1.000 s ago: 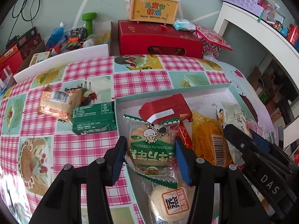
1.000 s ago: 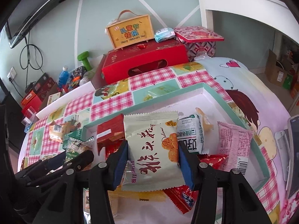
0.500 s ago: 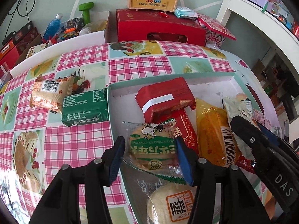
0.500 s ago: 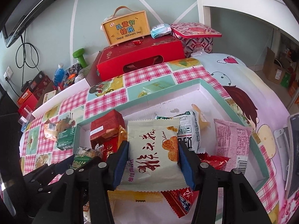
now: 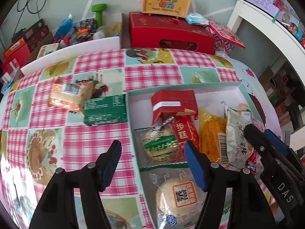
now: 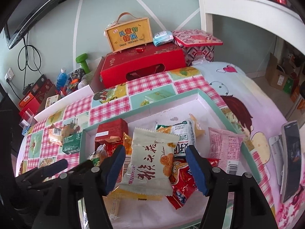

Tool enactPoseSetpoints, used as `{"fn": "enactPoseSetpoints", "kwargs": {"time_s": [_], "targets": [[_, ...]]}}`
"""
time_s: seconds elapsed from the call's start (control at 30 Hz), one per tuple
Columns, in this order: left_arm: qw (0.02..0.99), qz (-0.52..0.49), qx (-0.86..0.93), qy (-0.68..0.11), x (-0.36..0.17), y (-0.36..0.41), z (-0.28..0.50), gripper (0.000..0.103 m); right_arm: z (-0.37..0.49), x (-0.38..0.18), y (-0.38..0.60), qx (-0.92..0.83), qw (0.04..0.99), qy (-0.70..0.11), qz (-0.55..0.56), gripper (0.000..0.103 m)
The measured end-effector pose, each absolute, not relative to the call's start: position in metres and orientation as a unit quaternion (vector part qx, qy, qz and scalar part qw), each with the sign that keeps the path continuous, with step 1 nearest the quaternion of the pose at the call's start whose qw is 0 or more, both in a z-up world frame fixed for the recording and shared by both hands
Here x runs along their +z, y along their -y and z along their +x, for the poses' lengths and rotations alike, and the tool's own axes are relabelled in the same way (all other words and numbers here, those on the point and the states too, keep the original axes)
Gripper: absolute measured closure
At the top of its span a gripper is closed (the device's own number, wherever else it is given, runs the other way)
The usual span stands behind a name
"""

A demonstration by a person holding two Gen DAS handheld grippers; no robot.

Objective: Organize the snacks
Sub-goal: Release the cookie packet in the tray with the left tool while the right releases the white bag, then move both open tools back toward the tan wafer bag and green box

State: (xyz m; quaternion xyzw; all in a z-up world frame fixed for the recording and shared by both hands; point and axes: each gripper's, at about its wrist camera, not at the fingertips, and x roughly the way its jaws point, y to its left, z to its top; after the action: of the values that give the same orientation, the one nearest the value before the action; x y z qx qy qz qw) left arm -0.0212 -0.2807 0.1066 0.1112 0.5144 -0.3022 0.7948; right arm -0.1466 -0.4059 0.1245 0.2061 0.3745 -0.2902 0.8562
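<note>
Tablecloth (image 5: 91,139): checked, under our tray (image 5: 131,118).
Left gripper (image 5: 152,158): just opening, apart over green-label cake (image 5: 162,147).
Right gripper (image 6: 155,164): just opening, cream packet (image 6: 152,164) loose between fingers.

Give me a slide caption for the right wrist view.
Right gripper, jaws just opened, over a cream snack packet lying in the mint-rimmed box among other snacks.

1. Bright, even daylight in both views; colours slightly washed out.
2. Glare on shiny snack wrappers (image 5: 176,194) and on tablecloth (image 5: 11,164) at lower left.
3. Strong fisheye bending, dark vignette at corners.
4. Soft, slightly blurred toward edges.
</note>
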Motion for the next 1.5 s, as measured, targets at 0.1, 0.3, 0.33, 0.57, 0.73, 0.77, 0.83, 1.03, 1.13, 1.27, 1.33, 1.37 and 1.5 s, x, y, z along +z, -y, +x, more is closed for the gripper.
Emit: {"fn": "enactPoseSetpoints", "kwargs": {"time_s": [0.1, 0.3, 0.33, 0.57, 0.73, 0.77, 0.83, 1.03, 1.13, 1.27, 1.33, 1.37, 1.5], "targets": [[0.8, 0.098, -0.272, -0.526, 0.108, 0.269, -0.012, 0.034, -0.148, 0.128, 0.404, -0.294, 0.858, -0.371, 0.198, 0.034], [0.807, 0.067, -0.216, -0.546, 0.102, 0.245, 0.005, 0.023, -0.146, 0.123, 0.401, -0.294, 0.855, -0.381, 0.194, 0.033], [0.807, 0.065, -0.21, -0.548, 0.1, 0.242, 0.006, 0.023, -0.146, 0.121, 0.399, -0.293, 0.854, -0.384, 0.193, 0.033], [0.806, 0.07, -0.19, -0.557, 0.091, 0.233, 0.009, 0.023, -0.142, 0.111, 0.388, -0.29, 0.846, -0.406, 0.186, 0.032], [0.804, 0.074, -0.187, -0.56, 0.088, 0.229, 0.008, 0.023, -0.142, 0.11, 0.385, -0.291, 0.846, -0.409, 0.18, 0.032], [0.803, 0.073, -0.187, -0.561, 0.087, 0.229, 0.008, 0.023, -0.142, 0.11, 0.385, -0.291, 0.846, -0.409, 0.18, 0.032], [0.803, 0.075, -0.186, -0.561, 0.087, 0.229, 0.008, 0.023, -0.142, 0.11, 0.384, -0.291, 0.846, -0.409, 0.179, 0.032], [0.815, 0.091, -0.162, -0.548, 0.086, 0.229, 0.007, 0.001, -0.141, 0.108, 0.385, -0.296, 0.846, -0.408, 0.173, 0.008], [0.813, 0.089, -0.159, -0.552, 0.083, 0.225, 0.009, 0.001, -0.143, 0.108, 0.387, -0.305, 0.846, -0.403, 0.174, 0.0], [0.814, 0.094, -0.157, -0.551, 0.082, 0.224, 0.009, 0.001, -0.144, 0.107, 0.391, -0.31, 0.842, -0.405, 0.177, 0.0], [0.814, 0.094, -0.158, -0.551, 0.081, 0.226, 0.009, 0.001, -0.144, 0.107, 0.392, -0.31, 0.841, -0.406, 0.177, 0.0], [0.814, 0.095, -0.159, -0.55, 0.081, 0.226, 0.009, 0.001, -0.144, 0.107, 0.392, -0.31, 0.841, -0.407, 0.177, 0.0], [0.816, 0.113, -0.16, -0.544, 0.082, 0.23, 0.006, 0.001, -0.144, 0.106, 0.392, -0.308, 0.841, -0.407, 0.178, 0.0]]}}
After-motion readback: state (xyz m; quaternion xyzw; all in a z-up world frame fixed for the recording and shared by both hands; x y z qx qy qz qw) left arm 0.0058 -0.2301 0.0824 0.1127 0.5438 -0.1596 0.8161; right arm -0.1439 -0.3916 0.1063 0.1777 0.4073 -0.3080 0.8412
